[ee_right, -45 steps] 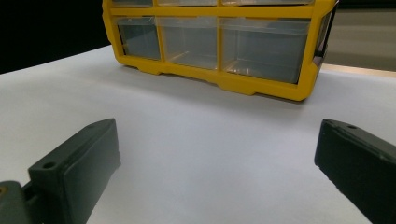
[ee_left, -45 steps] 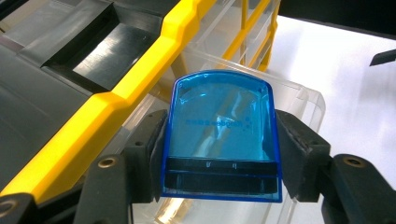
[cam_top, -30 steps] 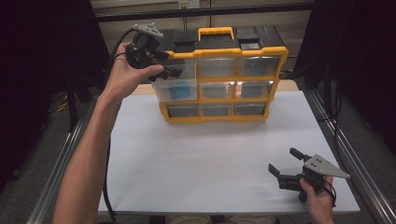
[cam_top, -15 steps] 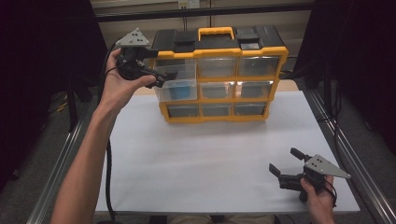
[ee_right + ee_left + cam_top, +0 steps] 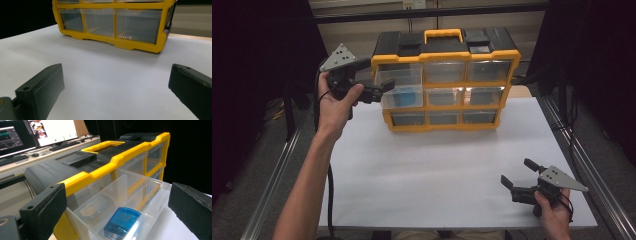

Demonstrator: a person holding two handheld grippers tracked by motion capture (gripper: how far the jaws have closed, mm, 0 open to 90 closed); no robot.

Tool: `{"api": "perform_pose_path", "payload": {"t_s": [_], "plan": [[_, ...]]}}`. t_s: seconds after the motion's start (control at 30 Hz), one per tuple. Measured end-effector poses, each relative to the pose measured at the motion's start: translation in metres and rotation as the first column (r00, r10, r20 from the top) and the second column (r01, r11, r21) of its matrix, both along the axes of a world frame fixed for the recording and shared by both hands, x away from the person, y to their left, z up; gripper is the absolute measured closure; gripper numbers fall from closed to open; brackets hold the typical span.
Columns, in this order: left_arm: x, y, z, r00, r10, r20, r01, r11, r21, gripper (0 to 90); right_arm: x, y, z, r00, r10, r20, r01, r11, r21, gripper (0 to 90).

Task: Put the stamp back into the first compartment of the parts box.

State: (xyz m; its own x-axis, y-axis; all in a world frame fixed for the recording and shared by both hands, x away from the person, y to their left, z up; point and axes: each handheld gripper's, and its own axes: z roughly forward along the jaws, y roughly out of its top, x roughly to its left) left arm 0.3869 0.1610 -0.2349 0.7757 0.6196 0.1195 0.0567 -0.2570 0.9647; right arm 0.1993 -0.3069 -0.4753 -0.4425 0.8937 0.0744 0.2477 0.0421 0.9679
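Your left gripper (image 5: 379, 90) hovers with its jaws spread wide and empty at the 10 o'clock corner of the table (image 5: 437, 165), just beside the top-left drawer (image 5: 402, 90) of the yellow-and-black organizer (image 5: 447, 75). That clear drawer stands pulled partway out, and a small blue box (image 5: 122, 221) lies on its floor; in the left gripper view the box sits low between the two black pads, toward 6 o'clock. Your right gripper (image 5: 518, 176) rests at 5 o'clock on the white tabletop, jaws likewise apart and holding nothing, well clear of the cabinet.

The risks from here look to be these. The drawer's clear walls are hard to read, so a pad driven down too fast could catch the rim and tip or pull the drawer free of its slot. The blue box looks smooth and shallow; a pinch taken off-centre may squirt it toward the back of the drawer. The organizer is unbraced, so a sideways shove from your left hand could slide the whole cabinet while your right stays far off.
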Motion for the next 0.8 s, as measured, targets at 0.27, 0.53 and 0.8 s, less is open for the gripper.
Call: {"api": "perform_pose_path", "payload": {"t_s": [0.27,0.53,0.8], "plan": [[-0.02,0.001,-0.02,0.9965,0.083,-0.015,-0.083,0.9956,-0.044,2.5,-0.002,0.001,0.001,1.0,-0.006,0.003,0.006,1.0,-0.003,0.0],[-0.033,0.007,-0.049,0.9918,0.127,0.016,-0.125,0.9901,-0.063,2.3,-0.003,0.002,0.002,1.0,-0.005,0.008,0.005,1.0,-0.009,0.0],[-0.042,0.015,-0.079,0.985,0.17,0.027,-0.168,0.9831,-0.072,2.4,-0.003,0.002,0.002,0.9998,-0.013,0.012,0.013,1.0,-0.008,0.0]]}}
